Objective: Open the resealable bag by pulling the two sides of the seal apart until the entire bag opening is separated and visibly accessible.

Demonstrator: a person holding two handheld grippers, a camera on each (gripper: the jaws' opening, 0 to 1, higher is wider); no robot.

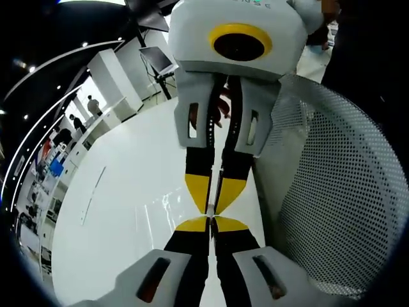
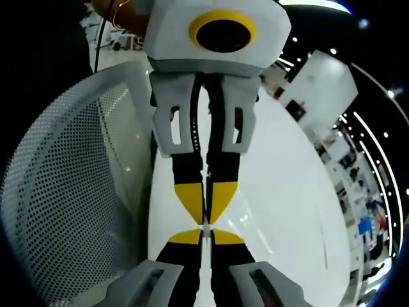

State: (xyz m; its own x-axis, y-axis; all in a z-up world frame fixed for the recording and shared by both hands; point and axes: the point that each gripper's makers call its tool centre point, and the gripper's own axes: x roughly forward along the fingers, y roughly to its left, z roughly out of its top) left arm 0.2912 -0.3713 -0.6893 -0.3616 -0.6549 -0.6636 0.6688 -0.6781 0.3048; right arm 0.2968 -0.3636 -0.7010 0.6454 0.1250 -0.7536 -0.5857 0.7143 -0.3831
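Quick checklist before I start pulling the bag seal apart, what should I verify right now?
1. Left gripper closed: ok, jaws together.
2. Right gripper closed: ok, jaws together.
3. Grippers facing each other: ok, their yellow tips meet nose to nose above the white table.
4. Each gripper pinching one side of the seal: cannot tell; a thin pale sliver shows where the tips meet, too slight to identify.
5. Bag opening separated: cannot tell; no opening is visible.
6. Room to draw apart: probably ok, though the perforated basket stands close alongside both grippers.
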